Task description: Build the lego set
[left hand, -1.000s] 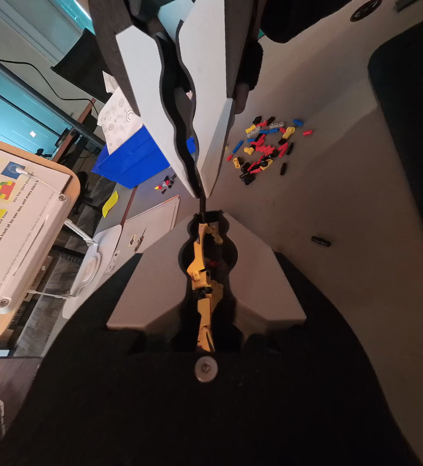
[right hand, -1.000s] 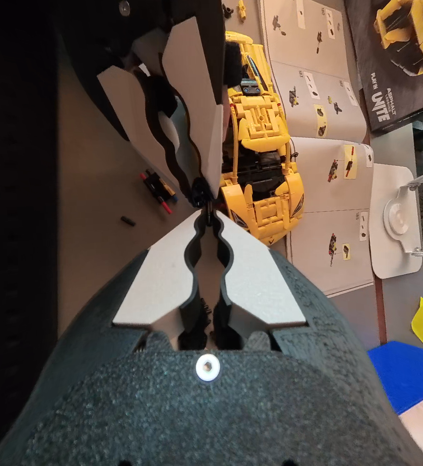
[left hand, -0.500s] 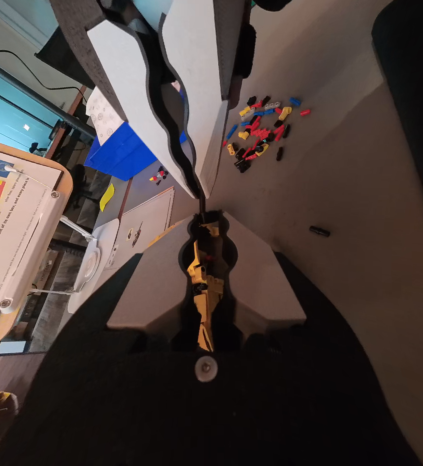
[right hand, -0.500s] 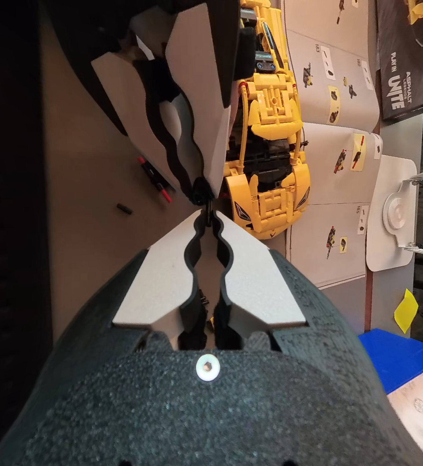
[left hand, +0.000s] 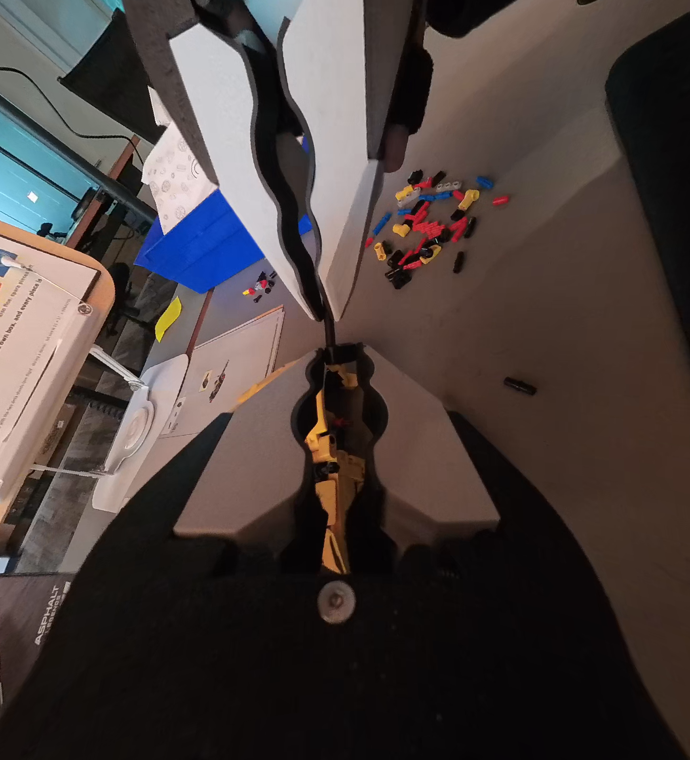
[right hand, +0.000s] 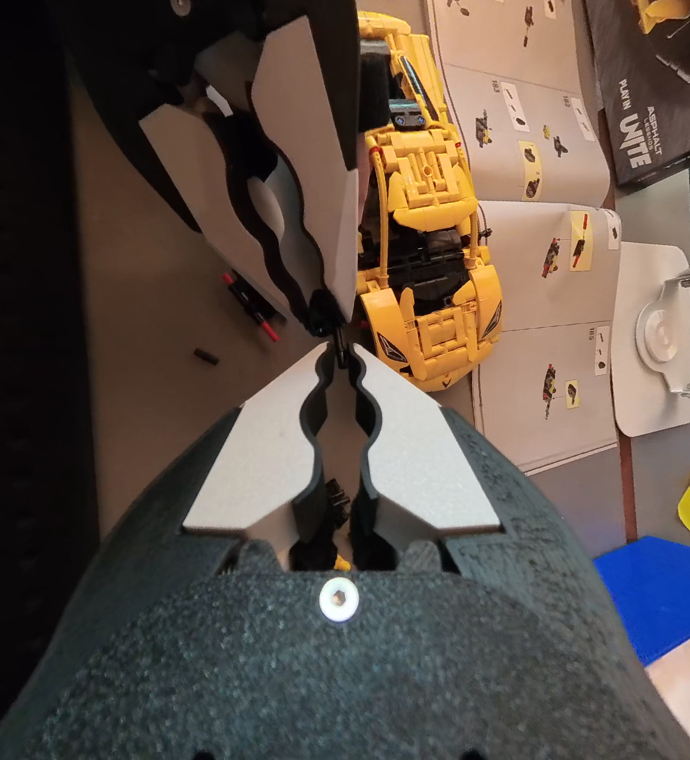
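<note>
Both grippers meet tip to tip, the right gripper (right hand: 340, 357) and the left gripper (left hand: 337, 349) each clamped narrow on one small black piece (right hand: 337, 343). Its long axis runs from one gripper's tips to the other's. The yellow car (right hand: 425, 242) lies just beside them, nose toward the right wrist camera.

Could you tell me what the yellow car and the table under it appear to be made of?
The yellow car looks like glossy moulded plastic, judging by its studded, interlocking panels. The table looks like matte beige laminate, smooth and unpatterned, though its true material is uncertain.
</note>
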The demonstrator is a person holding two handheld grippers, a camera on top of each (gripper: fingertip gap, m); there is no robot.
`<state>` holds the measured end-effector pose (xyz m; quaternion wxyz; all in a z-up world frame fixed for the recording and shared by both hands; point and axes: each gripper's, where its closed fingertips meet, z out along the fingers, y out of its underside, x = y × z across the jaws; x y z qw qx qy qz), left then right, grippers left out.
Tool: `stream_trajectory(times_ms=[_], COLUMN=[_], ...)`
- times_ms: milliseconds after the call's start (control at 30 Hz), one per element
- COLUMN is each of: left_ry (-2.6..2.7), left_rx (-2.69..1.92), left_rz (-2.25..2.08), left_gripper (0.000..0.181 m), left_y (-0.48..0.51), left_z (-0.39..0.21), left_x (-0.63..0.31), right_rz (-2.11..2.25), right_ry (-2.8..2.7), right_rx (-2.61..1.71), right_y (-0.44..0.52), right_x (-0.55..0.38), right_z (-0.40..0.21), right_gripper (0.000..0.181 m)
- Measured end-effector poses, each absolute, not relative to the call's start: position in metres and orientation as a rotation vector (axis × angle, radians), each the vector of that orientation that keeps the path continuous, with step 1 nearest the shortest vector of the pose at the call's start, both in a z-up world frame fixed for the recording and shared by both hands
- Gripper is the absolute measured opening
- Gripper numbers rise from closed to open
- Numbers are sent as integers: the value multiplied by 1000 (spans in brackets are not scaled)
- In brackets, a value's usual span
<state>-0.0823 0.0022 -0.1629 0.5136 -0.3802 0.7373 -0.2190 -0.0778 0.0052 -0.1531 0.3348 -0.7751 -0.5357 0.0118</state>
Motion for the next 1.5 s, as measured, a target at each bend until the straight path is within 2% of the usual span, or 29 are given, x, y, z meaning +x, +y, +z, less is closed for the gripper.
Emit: stream_trajectory(times_ms=[533,1167,1500], left_ry=[1794,1886,1812], left_rx=[-860,-748,-810], left_rz=[-426,-102,-259], left_gripper=[14,14,15], left_y=[1,1,5], left_z=[-167,-189,-172], left_x=[-81,-78,-82], right_rz=[-76,-122,29], right_ry=[-1490,-1512,-1393], right_rx=[-2032,-2174,-2142], right_y=[4,1,6], right_x=[-77,-77,-80], right_z=[-161,-181,-165], right_gripper=[3,2,4])
